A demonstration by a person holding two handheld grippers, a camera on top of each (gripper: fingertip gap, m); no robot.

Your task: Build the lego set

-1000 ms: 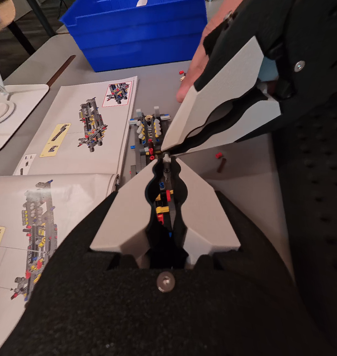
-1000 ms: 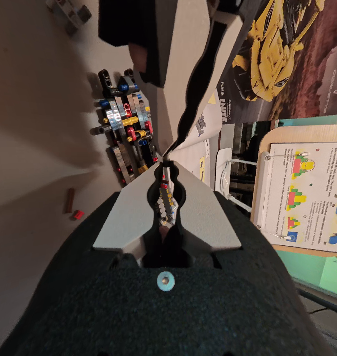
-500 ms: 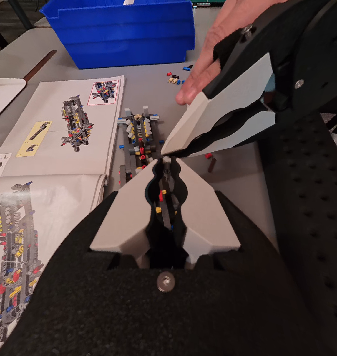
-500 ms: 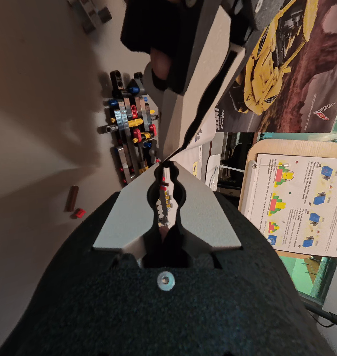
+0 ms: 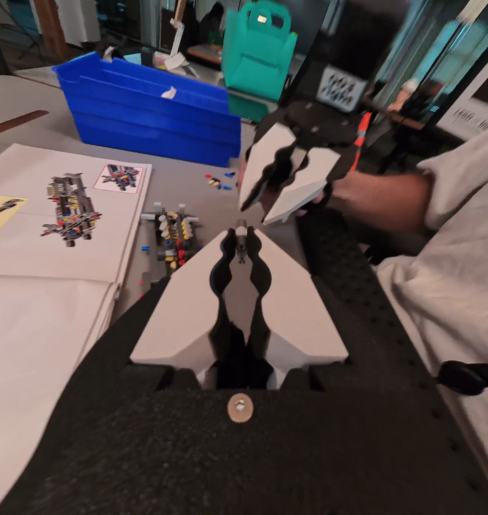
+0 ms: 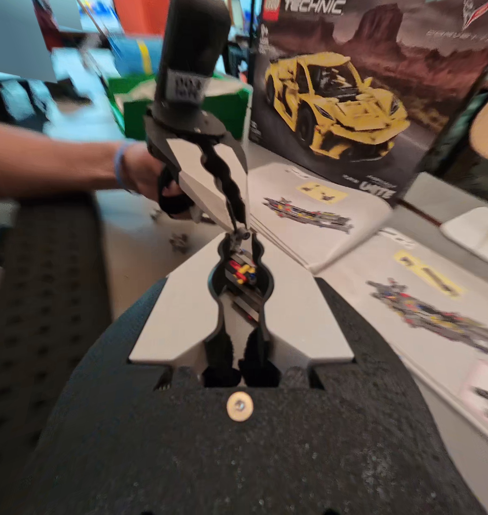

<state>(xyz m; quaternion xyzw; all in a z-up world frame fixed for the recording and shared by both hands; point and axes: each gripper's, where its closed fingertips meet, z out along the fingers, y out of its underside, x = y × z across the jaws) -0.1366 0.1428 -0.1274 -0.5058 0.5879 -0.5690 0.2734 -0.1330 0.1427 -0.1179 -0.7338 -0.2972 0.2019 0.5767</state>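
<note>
Two grippers are meeting above the table: the left gripper (image 5: 240, 230) is pinching a small grey pin (image 5: 241, 226) at its tips, while the right gripper (image 5: 252, 216), spread, hovers at 1 o'clock. Down at 10 o'clock, the chassis (image 5: 171, 237) is lying beside the booklet (image 5: 56, 223). Light, stiff and slippery, the pin probably wants a firm mid-shaft hold.

A blue plastic bin (image 5: 150, 117) stood on the grey counter (image 5: 181, 178) in the upper left of the left wrist view. A teal bag (image 5: 258, 53) sat behind it at top centre. A black perforated mat (image 5: 346, 278) ran down the right side. In the right wrist view, a green box (image 6: 223, 108) occupied the upper middle, and a white tray (image 6: 474, 231) lay at the right edge.
</note>
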